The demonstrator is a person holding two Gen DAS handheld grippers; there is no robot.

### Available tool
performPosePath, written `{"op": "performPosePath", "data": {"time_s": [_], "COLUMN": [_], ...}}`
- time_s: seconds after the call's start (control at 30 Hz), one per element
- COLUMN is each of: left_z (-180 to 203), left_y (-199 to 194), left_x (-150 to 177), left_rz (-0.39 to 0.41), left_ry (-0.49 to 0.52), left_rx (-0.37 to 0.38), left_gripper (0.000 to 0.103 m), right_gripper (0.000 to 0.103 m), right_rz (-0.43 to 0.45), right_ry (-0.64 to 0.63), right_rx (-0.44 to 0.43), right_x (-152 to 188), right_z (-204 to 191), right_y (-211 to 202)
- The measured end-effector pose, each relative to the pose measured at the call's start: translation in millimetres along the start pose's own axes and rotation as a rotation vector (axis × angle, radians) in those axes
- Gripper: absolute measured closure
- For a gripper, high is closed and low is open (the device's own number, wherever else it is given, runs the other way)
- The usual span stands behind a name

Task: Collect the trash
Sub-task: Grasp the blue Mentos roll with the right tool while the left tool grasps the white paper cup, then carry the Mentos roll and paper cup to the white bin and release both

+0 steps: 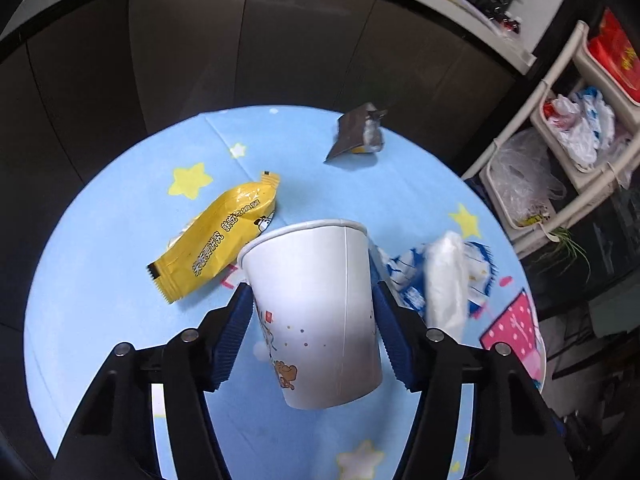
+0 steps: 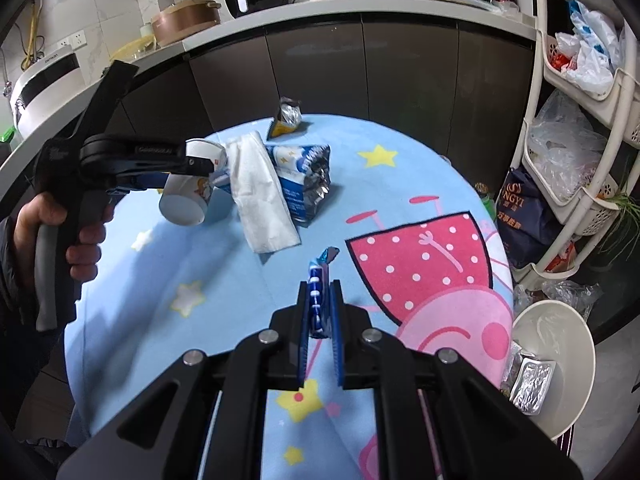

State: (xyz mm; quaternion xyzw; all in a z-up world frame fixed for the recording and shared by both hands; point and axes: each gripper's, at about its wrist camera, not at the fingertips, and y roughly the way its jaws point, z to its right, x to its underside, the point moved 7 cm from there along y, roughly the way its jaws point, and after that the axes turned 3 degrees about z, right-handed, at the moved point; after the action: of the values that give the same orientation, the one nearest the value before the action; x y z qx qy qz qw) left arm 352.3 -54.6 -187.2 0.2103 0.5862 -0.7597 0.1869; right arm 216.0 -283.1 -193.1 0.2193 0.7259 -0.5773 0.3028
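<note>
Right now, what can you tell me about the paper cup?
The paper cup is white, apparently thin paper, with a rolled rim, a side seam and small cartoon prints low on its wall. It sits between the jaws of the left gripper, whose blue ribbed pads press on both sides. In the right wrist view it is tilted, base toward the camera and seemingly raised off the tablecloth. Its inside is hidden. A yellow wrapper lies behind it.

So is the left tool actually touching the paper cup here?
Touching. In the left wrist view both blue pads of the left tool press the paper cup's sides, with no gap, and the cup tilts off the table.
</note>
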Motion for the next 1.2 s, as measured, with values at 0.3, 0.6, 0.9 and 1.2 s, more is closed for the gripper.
{"op": "performPosePath", "data": {"time_s": [0.3, 0.6, 0.9, 1.2], "left_z": [36, 106, 177, 249], "left_y": [-101, -158, -166, -153], "left_x": [14, 49, 82, 98], "left_rz": [0.154, 0.235, 0.231, 0.205], "left_ry": [0.116, 0.269, 0.371, 0.459], "left_rx": [0.078, 0.129, 0.213, 0.298], "left_gripper": [0.046, 0.046, 0.046, 0.046], "right_gripper": [0.092, 0.092, 0.092, 0.092], "right_rz": [0.089, 0.173, 0.212, 0.213], "right_ry": [0.006, 0.038, 0.122, 0.218], "right_rx": [-0.029, -0.011, 0.06, 0.125], "right_x": [-10, -8, 14, 44], "right_z": [-12, -1, 45, 101], "right_y": [-46, -100, -139, -158]}}
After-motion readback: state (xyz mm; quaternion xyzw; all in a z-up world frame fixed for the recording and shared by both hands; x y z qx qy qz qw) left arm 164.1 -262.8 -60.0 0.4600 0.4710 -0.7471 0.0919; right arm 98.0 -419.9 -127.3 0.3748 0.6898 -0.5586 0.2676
